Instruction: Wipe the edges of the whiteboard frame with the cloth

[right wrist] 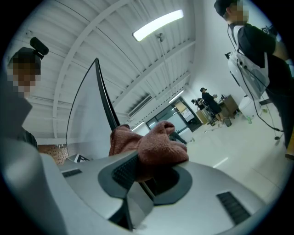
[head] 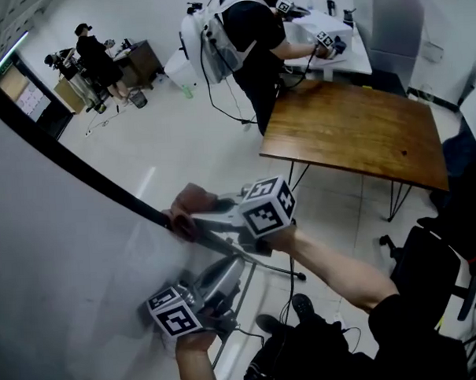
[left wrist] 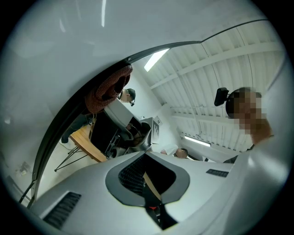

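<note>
- I read this as the wiping step itself: the cloth (right wrist: 155,143) sits on the whiteboard frame (head: 96,177), not off to one side of it.
- The right gripper (head: 202,223) has its jaws clamped on the cloth. In the right gripper view the reddish-brown bunch bulges out over both pads, and the dark frame rises straight up out of it.
- From the head view, the cloth touches the frame low down on the black strip. A long run of bare frame climbs away from it towards the far upper end.
- The left gripper (left wrist: 149,178) hangs below the frame, close against the white board face (head: 52,272). Its jaws are drawn close together with only a thin slit between them, and I see nothing held there.
- In the left gripper view, the cloth shows as a dark red lump riding on the frame's curve, above that gripper.
- My judgement is that most of this edge has yet to be covered.
- The next move calls for sliding the cloth along the frame with steady pressure, folded over the edge so that it cannot slip onto the board face.
- The wooden table (head: 353,129) and another person (head: 251,35) stand well beyond the frame, clear of the stroke.
</note>
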`<action>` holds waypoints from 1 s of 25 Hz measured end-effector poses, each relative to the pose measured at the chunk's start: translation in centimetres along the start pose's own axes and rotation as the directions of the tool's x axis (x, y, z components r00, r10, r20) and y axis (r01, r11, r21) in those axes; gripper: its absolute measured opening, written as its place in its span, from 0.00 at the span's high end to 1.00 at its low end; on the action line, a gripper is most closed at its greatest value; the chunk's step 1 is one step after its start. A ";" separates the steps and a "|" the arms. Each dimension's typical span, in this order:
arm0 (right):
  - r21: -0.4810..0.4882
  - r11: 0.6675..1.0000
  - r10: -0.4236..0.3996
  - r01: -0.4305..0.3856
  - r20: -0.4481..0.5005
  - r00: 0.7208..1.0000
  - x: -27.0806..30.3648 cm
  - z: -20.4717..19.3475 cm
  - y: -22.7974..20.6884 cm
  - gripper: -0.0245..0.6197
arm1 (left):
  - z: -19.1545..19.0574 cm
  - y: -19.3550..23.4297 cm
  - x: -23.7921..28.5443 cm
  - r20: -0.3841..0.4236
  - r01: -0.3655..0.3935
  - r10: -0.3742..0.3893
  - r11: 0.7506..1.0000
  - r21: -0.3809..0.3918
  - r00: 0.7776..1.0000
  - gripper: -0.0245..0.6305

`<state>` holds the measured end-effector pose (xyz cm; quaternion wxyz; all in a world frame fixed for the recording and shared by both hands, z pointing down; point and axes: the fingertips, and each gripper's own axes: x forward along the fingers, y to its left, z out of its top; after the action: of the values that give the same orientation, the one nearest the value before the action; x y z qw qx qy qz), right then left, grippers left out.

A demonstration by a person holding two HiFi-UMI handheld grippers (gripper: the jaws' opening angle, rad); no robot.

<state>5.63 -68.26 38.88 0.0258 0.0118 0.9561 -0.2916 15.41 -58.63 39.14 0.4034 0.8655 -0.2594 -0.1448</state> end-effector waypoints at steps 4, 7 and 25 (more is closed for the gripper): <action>0.000 1.000 0.000 0.000 0.030 1.000 0.1 -0.3 0.2 0.82 | -0.4 0.4 -0.4 -0.010 -0.002 0.002 1.000 0.000 1.000 0.97; -0.011 1.000 0.002 -0.001 0.059 0.998 -0.5 -0.8 0.4 0.82 | -1.2 0.7 -0.5 -0.016 -0.004 0.004 1.000 -0.001 1.000 0.97; -0.006 1.000 0.008 -0.007 0.251 0.968 -2.1 -3.2 0.9 0.82 | -2.1 1.5 -1.2 -0.053 -0.034 0.033 0.999 -0.016 0.998 0.97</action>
<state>7.67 -65.72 41.10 0.1477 -0.0215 0.9459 -0.2881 14.89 -57.37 41.68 0.4200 0.8610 -0.2618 -0.1172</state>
